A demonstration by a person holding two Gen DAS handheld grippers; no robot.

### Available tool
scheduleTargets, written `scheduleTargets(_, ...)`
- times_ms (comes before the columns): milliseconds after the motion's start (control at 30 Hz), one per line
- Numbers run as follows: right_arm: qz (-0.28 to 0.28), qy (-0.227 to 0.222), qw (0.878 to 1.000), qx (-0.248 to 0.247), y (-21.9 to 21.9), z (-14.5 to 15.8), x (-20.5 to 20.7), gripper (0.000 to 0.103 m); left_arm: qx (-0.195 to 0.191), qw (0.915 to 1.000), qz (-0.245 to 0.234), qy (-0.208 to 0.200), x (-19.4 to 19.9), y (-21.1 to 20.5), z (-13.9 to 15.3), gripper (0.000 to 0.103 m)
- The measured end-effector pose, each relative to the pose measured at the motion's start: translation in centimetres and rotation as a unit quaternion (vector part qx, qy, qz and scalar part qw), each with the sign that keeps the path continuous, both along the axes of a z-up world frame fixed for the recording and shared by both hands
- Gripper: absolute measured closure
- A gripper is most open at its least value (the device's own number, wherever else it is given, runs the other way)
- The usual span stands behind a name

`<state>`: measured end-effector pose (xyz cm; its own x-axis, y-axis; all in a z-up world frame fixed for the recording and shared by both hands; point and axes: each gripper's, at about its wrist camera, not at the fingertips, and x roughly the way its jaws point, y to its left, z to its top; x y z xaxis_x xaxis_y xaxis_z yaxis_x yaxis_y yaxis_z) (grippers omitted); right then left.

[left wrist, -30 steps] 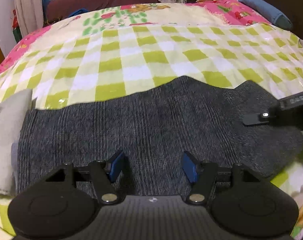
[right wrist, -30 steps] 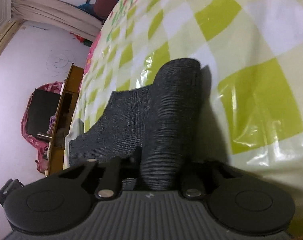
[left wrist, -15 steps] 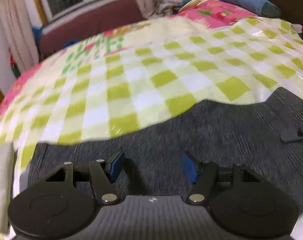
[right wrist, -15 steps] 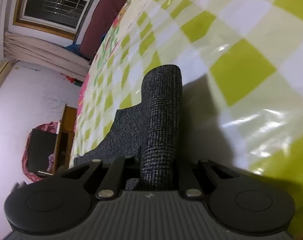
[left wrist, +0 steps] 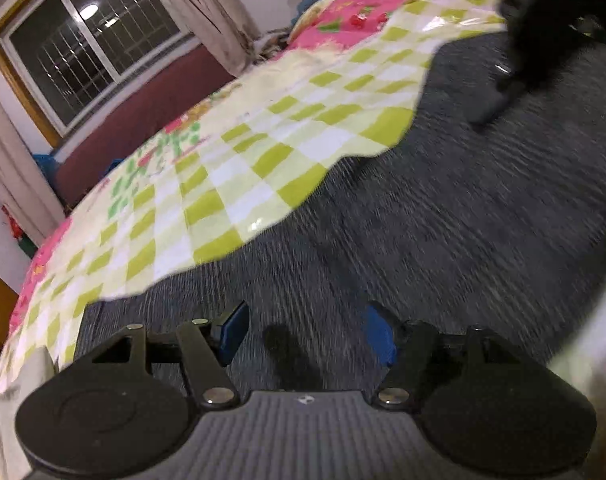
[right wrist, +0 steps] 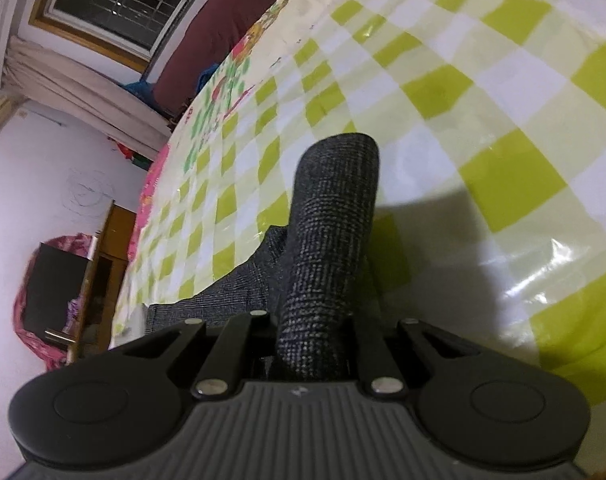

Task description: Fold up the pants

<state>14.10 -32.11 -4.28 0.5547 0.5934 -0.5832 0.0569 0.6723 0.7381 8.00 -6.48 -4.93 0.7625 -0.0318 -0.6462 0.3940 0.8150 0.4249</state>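
Since a second ago my right gripper (right wrist: 317, 344) has lifted higher, still clamping a fold of the grey pants (left wrist: 443, 220); left gripper (left wrist: 305, 334) gapes open over them on the checkered bedcover (left wrist: 239, 184).

We've got our left gripper (left wrist: 305, 334) hanging over the dark grey pants (left wrist: 443, 220), blue pads (left wrist: 233, 328) spread wide with nothing between them. The pants lie on the green-checked bed cover (left wrist: 239, 168). Beyond the pants, a blurry dark shape (left wrist: 539, 28) sits at the far right; window (left wrist: 91, 44) far left.
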Motion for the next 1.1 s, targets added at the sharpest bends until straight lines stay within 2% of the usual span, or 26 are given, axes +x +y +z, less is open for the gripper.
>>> scheduleTargets(133,0.016,-0.015,0.999,-0.039,2.0,2.6,0.1,0.091,-0.010,0.9997,0.001,0.022,-1.2,2.0,0.8,0.025)
scheduleTargets(367,0.080,-0.058,0.988,-0.121,9.9,7.3,0.9,0.090,-0.105,0.9918,0.048,0.055,-2.0,6.4,2.7,0.025)
scheduleTargets(467,0.114,-0.064,0.982,-0.136,14.2,8.0,1.7,0.090,-0.127,0.9879,0.075,0.048,-2.7,8.8,3.3,0.025)
scheduleTargets(667,0.173,-0.045,0.969,-0.170,23.0,7.0,3.2,0.089,-0.136,0.9794,0.149,0.006,-3.7,13.6,3.9,0.025)
scheduleTargets(767,0.197,-0.040,0.961,-0.188,26.8,6.4,3.5,0.089,-0.164,0.9686,0.186,0.021,-2.9,15.7,3.4,0.024)
scheduleTargets(967,0.199,-0.023,0.952,-0.232,31.3,6.0,4.1,0.089,-0.255,0.9382,0.216,0.091,-0.8,18.7,1.9,0.024)
scheduleTargets(1033,0.196,-0.012,0.951,-0.238,32.2,5.6,4.4,0.086,-0.278,0.9308,0.218,0.093,-0.9,19.3,1.9,0.024)
scheduleTargets(1100,0.195,-0.007,0.950,-0.245,33.4,5.0,4.6,0.080,-0.292,0.9279,0.216,0.084,-1.4,19.6,2.1,0.024)
